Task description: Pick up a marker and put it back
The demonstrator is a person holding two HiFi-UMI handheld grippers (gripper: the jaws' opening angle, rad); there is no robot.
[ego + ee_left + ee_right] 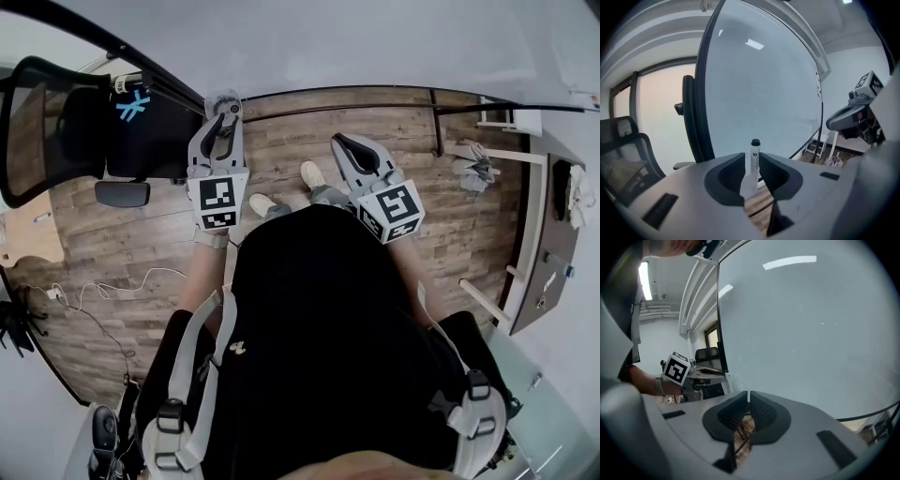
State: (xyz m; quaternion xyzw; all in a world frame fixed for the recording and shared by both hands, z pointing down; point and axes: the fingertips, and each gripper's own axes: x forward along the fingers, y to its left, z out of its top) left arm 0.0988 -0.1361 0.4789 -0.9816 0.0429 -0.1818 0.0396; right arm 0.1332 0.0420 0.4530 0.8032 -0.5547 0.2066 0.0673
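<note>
A white marker (753, 165) with a black cap stands upright between the jaws of my left gripper (751, 171), which is shut on its barrel. The cap points at the whiteboard (764, 93) just ahead. In the head view the left gripper (222, 124) is raised toward the whiteboard's (328, 37) lower edge. My right gripper (347, 145) hovers beside it, a little to the right. Seen in its own view, the right gripper (748, 398) has its jaws pressed together with nothing between them, facing the whiteboard (811, 333).
A black office chair (47, 122) stands at the left by the board's frame. Cables (103, 291) trail over the wooden floor (141, 234). A white rack (478, 164) and a desk (548, 244) are at the right. The person's shoes (312, 175) are below the grippers.
</note>
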